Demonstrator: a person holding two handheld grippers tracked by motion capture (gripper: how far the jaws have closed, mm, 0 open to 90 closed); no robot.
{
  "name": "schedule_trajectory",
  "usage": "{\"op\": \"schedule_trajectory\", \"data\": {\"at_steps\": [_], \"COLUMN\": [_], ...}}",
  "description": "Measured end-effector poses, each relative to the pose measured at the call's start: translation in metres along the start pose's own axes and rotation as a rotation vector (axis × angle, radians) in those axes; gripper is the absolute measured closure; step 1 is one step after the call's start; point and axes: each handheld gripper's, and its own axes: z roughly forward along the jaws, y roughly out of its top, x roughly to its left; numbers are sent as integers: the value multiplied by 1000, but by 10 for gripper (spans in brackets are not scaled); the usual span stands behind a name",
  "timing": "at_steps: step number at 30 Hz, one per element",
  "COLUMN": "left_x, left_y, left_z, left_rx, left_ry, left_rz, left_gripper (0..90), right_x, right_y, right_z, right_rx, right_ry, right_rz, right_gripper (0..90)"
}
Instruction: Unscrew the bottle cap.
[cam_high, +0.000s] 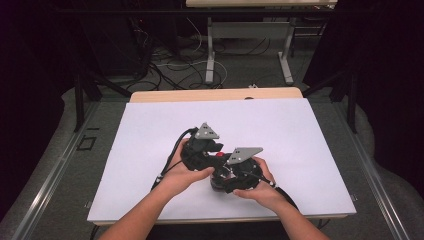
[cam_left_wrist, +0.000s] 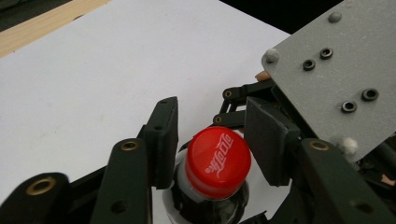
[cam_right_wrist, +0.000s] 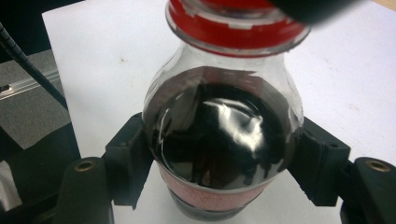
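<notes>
the right gripper (cam_right_wrist: 219, 186) has its jaws clamped on the bottle (cam_right_wrist: 219, 144), which stands on the white table (cam_high: 150, 150). just past it, the left gripper (cam_left_wrist: 212, 140) sits open, its jaws straddling the red cap (cam_left_wrist: 218, 160) without touching. the body looks secured; gripping and unscrewing the cap seems left.

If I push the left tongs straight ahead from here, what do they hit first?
Most likely the bottle's red cap, which sits between the left tongs just ahead. Whether their pads already touch it is unclear.
</notes>
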Motion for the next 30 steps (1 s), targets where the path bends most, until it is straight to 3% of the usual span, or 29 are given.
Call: {"op": "schedule_trajectory", "data": {"at_steps": [2, 7, 9, 10, 14, 17, 19, 23, 26, 27, 30], "left_x": [3, 11, 13, 15, 21, 26, 30, 33, 35, 35, 35], "left_y": [0, 0, -1, 0, -1, -1, 0, 1, 2, 1, 0], "left_z": [-4, -13, -17, -19, -20, -18, -18, -14, -11, -10, -7], "left_rx": [-5, -10, 4, 11, 39, 46, 56, 65, 93, 85, 82], "left_ry": [-41, -84, -112, -125, -179, -210, -253, -320, -315, -322, -321], "left_rz": [7, 69, 82, 105, 165, 174, 198, 206, 230, 210, 207], "left_gripper": [506, 470, 469, 469, 470, 485, 489, 500, 521, 524, 526], "right_x": [-1, -2, -2, 0, 1, 2, 3, 5, 6, 7, 7], "right_y": [0, 0, 1, 0, 0, 1, 1, 1, 2, 2, 2], "right_z": [-1, -1, -1, -1, 0, -1, 0, 1, 0, 0, 0], "right_rx": [10, -2, 2, 0, -11, 3, -3, -6, 1, 3, 4], "right_ry": [8, 20, 33, 30, 40, 58, 66, 81, 94, 94, 92], "right_rz": [4, -2, -13, 2, -11, -23, -26, -35, -41, -44, -37], "right_gripper": [298, 298, 298, 298, 298, 298, 298, 298, 298, 298, 298]}}
